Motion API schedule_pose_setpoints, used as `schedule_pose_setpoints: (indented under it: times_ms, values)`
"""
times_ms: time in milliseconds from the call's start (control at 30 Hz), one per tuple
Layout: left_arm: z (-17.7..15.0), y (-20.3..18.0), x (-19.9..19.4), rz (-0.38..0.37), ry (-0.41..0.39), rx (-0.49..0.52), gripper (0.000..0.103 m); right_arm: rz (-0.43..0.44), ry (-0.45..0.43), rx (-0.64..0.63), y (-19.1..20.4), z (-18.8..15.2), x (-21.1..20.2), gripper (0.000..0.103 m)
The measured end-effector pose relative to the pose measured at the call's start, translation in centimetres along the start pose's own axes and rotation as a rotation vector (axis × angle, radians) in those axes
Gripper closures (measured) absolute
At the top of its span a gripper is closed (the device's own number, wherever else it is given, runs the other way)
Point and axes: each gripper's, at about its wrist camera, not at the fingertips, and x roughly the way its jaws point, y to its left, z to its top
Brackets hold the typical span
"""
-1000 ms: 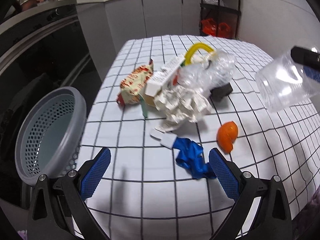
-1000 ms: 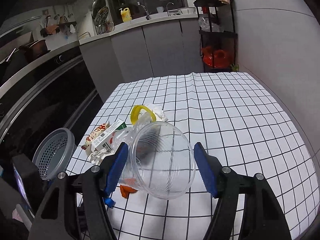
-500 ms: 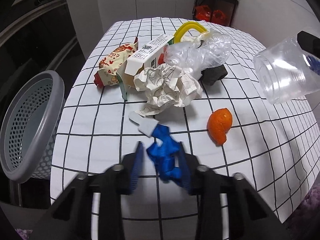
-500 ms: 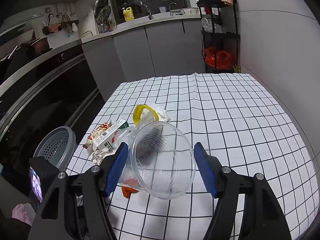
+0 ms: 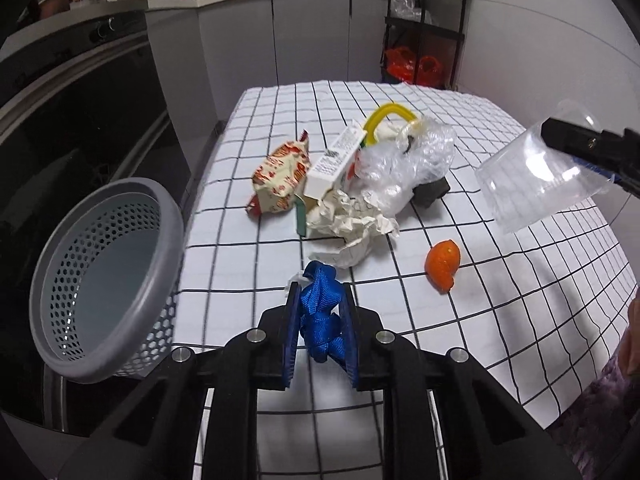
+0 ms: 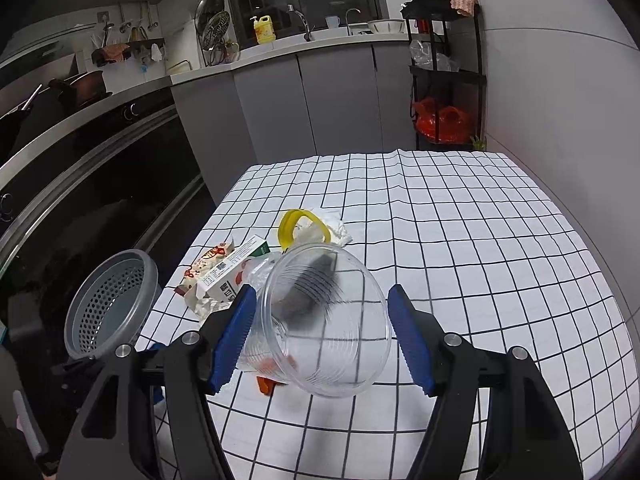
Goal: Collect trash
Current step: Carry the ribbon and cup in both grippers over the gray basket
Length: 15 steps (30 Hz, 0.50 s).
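Observation:
My left gripper (image 5: 320, 312) is shut on a crumpled blue strap (image 5: 322, 316) and holds it above the near part of the checked table (image 5: 520, 320). My right gripper (image 6: 322, 328) is shut on a clear plastic cup (image 6: 326, 320), held in the air; the cup also shows in the left wrist view (image 5: 536, 184). A grey perforated basket (image 5: 108, 272) stands off the table's left edge, and also shows in the right wrist view (image 6: 110, 304). A pile of trash lies mid-table: snack wrapper (image 5: 282, 176), white carton (image 5: 334, 160), crumpled paper (image 5: 352, 224), clear plastic bag (image 5: 408, 160), yellow ring (image 5: 386, 116).
An orange peel (image 5: 442, 266) lies on the table right of the strap. A small black object (image 5: 432, 190) sits beside the plastic bag. A dark oven front (image 6: 80, 184) and grey cabinets (image 6: 320, 100) lie behind. A black shelf rack (image 6: 446, 68) stands at back right.
My left gripper moved down onto the blue strap, shut on it and lifted it off the table. The right gripper kept hold of the cup and barely moved.

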Motion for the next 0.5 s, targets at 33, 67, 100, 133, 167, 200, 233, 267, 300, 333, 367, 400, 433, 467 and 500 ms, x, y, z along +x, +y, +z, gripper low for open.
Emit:
schedule_pose_setpoints:
  times_ms: [33, 67, 100, 133, 167, 200, 233, 267, 300, 333, 367, 400, 433, 467, 500]
  values:
    - [0.0, 0.4, -0.4, 0.004, -0.01, 0.0, 0.084, 0.002, -0.004, -0.005, 0.3, -0.1, -0.1, 0.037]
    - [-0.1, 0.9, -0.8, 0.009, -0.022, -0.001, 0.084, 0.005, -0.008, -0.011, 0.5, -0.1, -0.2, 0.037]
    - [-0.2, 1.1, -1.2, 0.013, -0.03, -0.002, 0.084, 0.008, -0.011, -0.015, 0.8, -0.1, -0.3, 0.037]
    - [-0.3, 1.6, -1.8, 0.021, -0.043, -0.004, 0.084, 0.013, -0.012, -0.018, 1.2, -0.2, -0.4, 0.037]
    - [0.0, 1.9, -1.9, 0.025, -0.049, -0.006, 0.084, 0.017, -0.012, -0.022, 1.5, -0.2, -0.5, 0.037]
    - [0.1, 2.3, -2.3, 0.033, -0.057, -0.008, 0.084, 0.018, -0.014, -0.026, 1.9, -0.1, -0.5, 0.037]
    - [0.2, 3.0, -2.8, 0.049, -0.064, -0.013, 0.084, 0.022, -0.016, -0.032, 2.4, 0.0, -0.7, 0.037]
    - [0.5, 3.4, -3.1, 0.057, -0.066, -0.017, 0.084, 0.026, -0.02, -0.037, 2.7, 0.2, -0.8, 0.037]
    - [0.8, 4.0, -3.3, 0.067, -0.071, -0.023, 0.084, 0.03, -0.024, -0.043, 3.2, 0.4, -0.9, 0.037]
    - [1.1, 4.7, -3.6, 0.077, -0.077, -0.031, 0.084, 0.033, -0.029, -0.05, 3.6, 0.6, -0.9, 0.037]
    - [1.5, 5.6, -4.1, 0.093, -0.088, -0.041, 0.084, 0.037, -0.033, -0.062, 4.2, 0.9, -1.0, 0.037]
    - [1.8, 6.4, -4.6, 0.109, -0.098, -0.05, 0.084, 0.041, -0.035, -0.072, 4.8, 1.1, -1.0, 0.037]
    - [2.4, 7.5, -5.1, 0.133, -0.111, -0.064, 0.084, 0.046, -0.037, -0.08, 5.4, 1.2, -1.0, 0.037]
    - [2.6, 8.3, -5.4, 0.149, -0.118, -0.072, 0.084, 0.054, -0.036, -0.089, 6.1, 1.4, -0.9, 0.037]
    - [2.9, 9.3, -5.7, 0.166, -0.125, -0.079, 0.084, 0.066, -0.035, -0.096, 6.8, 1.6, -0.8, 0.037]
